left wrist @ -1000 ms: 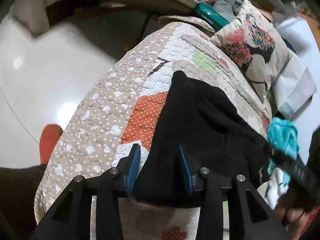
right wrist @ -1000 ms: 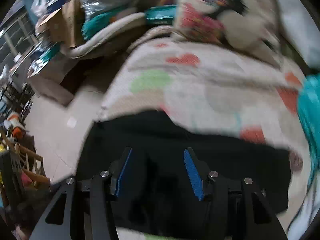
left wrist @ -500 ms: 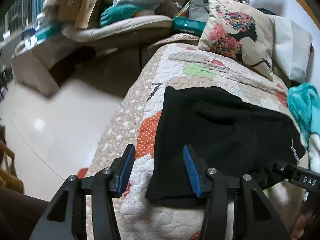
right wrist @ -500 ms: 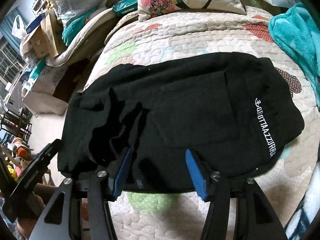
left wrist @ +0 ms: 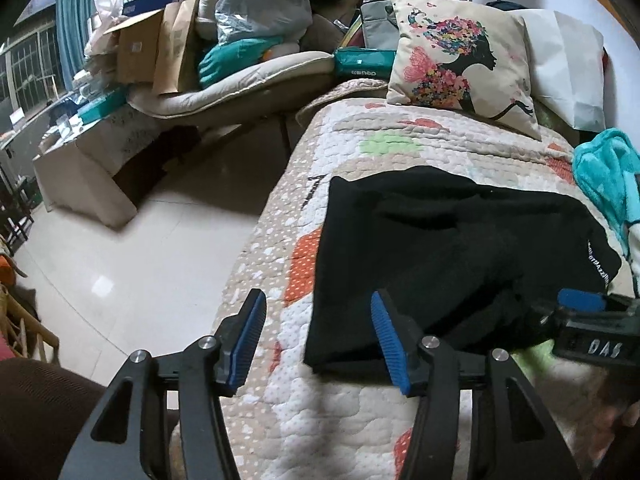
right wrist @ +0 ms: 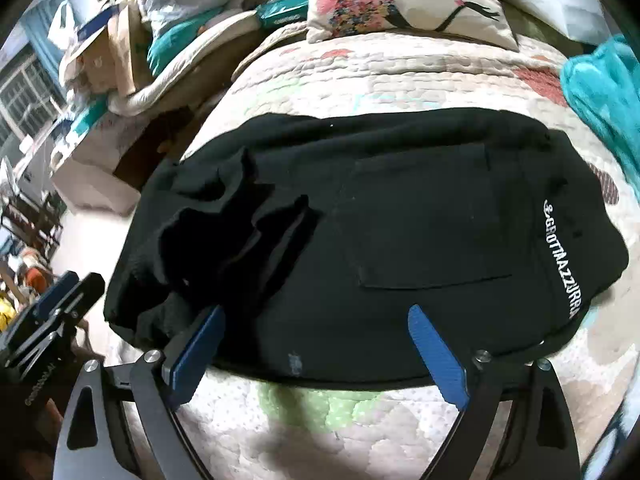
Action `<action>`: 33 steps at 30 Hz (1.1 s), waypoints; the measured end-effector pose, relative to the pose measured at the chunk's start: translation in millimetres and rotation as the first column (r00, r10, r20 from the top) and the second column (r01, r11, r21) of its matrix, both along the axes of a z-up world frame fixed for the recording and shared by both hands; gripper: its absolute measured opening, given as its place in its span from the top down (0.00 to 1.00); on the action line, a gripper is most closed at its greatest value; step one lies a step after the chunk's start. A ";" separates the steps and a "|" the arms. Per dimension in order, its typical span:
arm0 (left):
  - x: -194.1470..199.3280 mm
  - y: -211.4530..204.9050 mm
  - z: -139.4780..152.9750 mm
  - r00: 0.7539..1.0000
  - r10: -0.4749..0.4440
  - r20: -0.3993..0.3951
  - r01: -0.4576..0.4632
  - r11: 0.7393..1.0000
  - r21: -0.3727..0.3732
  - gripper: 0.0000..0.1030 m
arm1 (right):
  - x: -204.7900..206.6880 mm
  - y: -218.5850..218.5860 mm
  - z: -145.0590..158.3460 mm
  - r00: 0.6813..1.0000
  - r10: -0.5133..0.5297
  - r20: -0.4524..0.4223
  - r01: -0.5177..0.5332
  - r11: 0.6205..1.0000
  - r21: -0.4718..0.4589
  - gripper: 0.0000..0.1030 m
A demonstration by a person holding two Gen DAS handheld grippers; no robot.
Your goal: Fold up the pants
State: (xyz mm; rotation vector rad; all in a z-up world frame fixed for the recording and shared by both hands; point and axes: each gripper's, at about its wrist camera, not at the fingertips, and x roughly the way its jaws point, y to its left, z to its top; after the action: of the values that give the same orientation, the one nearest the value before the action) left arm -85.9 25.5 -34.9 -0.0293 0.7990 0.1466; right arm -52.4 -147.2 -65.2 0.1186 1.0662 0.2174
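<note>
The black pants (left wrist: 448, 256) lie folded into a wide bundle on the patchwork quilt (left wrist: 360, 152). In the right wrist view the pants (right wrist: 400, 216) show white lettering along the right edge and bunched folds at the left end. My left gripper (left wrist: 318, 340) is open and empty, just off the bundle's near left corner. My right gripper (right wrist: 316, 354) is open and empty at the bundle's near edge; it also shows at the right of the left wrist view (left wrist: 584, 320). The left gripper shows at the lower left of the right wrist view (right wrist: 60, 304).
A floral pillow (left wrist: 460, 64) and a white pillow (left wrist: 568, 68) lie at the bed's head. A teal blanket (left wrist: 608, 176) lies at the right. The bed edge drops to a tiled floor (left wrist: 120, 256) on the left. Boxes and bags (left wrist: 192, 44) pile up beyond.
Both grippers have let go of the pants and drawn back toward me. The pants now lie flat on the quilt.
</note>
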 end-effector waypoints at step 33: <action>32.0 -46.8 58.3 0.980 -0.173 0.101 0.177 0.984 -0.034 0.45 | -56.3 -57.6 59.1 0.968 -0.199 0.155 0.180 0.976 0.126 0.18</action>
State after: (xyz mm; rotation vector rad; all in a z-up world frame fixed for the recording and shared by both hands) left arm -53.8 -21.3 23.4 -0.0069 0.7035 -0.0385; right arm -108.7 -204.8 -6.1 0.2966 0.8696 0.1108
